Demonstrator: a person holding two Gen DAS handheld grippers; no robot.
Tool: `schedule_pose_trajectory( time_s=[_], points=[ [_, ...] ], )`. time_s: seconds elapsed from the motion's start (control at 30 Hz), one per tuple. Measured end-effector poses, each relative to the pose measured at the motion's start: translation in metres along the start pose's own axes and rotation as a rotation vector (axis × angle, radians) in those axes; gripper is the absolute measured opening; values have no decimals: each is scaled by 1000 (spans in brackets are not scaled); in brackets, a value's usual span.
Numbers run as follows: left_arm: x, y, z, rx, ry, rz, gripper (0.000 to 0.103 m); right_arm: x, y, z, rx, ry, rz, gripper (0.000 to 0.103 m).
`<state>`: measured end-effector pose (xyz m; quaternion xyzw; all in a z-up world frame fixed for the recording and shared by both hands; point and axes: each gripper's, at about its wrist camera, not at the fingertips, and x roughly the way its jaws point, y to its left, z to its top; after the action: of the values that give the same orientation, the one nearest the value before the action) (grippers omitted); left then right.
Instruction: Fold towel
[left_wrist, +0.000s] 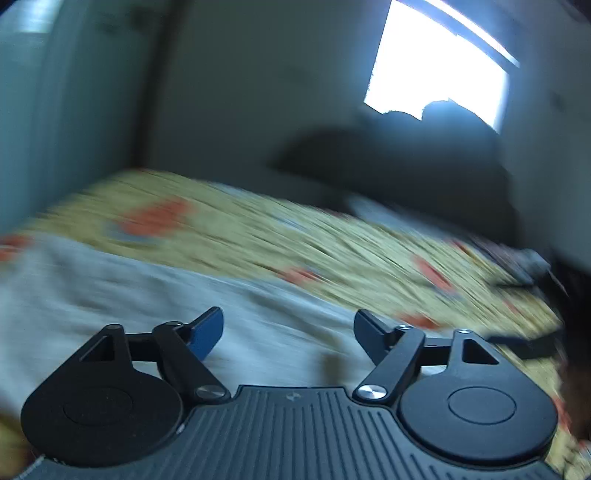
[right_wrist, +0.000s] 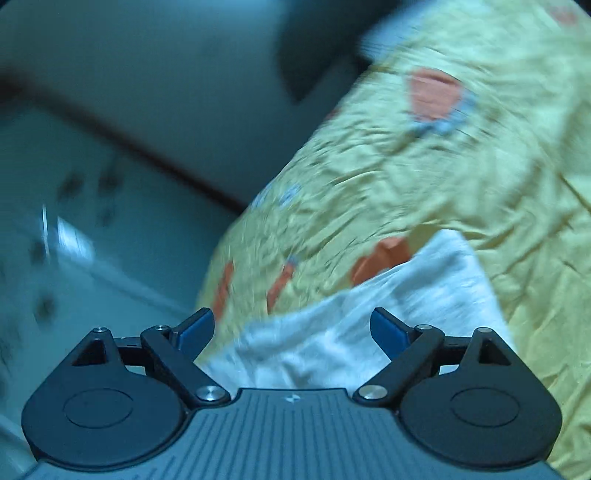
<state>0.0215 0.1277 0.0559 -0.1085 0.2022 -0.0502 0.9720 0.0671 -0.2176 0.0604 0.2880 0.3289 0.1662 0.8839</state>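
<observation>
Left wrist view: left gripper jaws spread wide, nothing between them, above the white towel. Towel lies on a yellow bedspread with orange patches; frame is blurred, so towel edges are uncertain. Bright window beyond.

Right wrist view: right gripper jaws wide, empty. Towel corner lies on the bedspread just ahead.
</observation>
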Motion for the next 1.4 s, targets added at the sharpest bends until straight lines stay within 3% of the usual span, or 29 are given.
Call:
schedule_pose_trajectory(
  time_s=[0.1, 0.2, 0.3, 0.43, 0.73, 0.8, 0.83, 0.87, 0.93, 1.07, 1.17, 1.23, 1.33, 1.4],
  points=[
    [-62, 91, 26, -206, -105, 269, 83, 22, 78, -52, -455, 33, -69, 92],
    [-125, 159, 41, -419, -198, 454, 84, 47, 144, -119, -876, 61, 8, 92],
    [-165, 192, 43, -551, -269, 512, 85, 75, 189, -174, -1140, 102, 43, 92],
    [-177, 198, 37, -603, -273, 478, 88, 112, 220, -205, -1270, 172, 61, 92],
    [-172, 210, 37, -620, -233, 376, 90, 168, 257, -199, -1229, 157, 23, 92],
    [-162, 209, 34, -657, -217, 330, 90, 175, 261, -199, -1204, 167, 62, 79],
    [-159, 208, 29, -682, -203, 299, 90, 176, 263, -196, -1171, 193, 83, 54],
    [-154, 207, 26, -712, -187, 268, 90, 176, 264, -195, -1145, 199, 86, 41],
    [-141, 206, 22, -770, -148, 196, 90, 171, 262, -191, -1109, 163, 92, 32],
    [-105, 198, 13, -830, -74, 83, 93, 173, 245, -159, -820, 204, 157, 27],
    [-71, 194, 10, -874, -3, 78, 93, 176, 228, -139, -614, 242, 196, 27],
    [-50, 186, 9, -885, 52, 94, 93, 178, 222, -134, -543, 261, 206, 27],
    [-22, 178, 11, -877, 86, 55, 93, 178, 218, -132, -499, 268, 219, 27],
    [-5, 176, 10, -864, 114, 81, 93, 179, 216, -132, -482, 270, 224, 27]
  ],
)
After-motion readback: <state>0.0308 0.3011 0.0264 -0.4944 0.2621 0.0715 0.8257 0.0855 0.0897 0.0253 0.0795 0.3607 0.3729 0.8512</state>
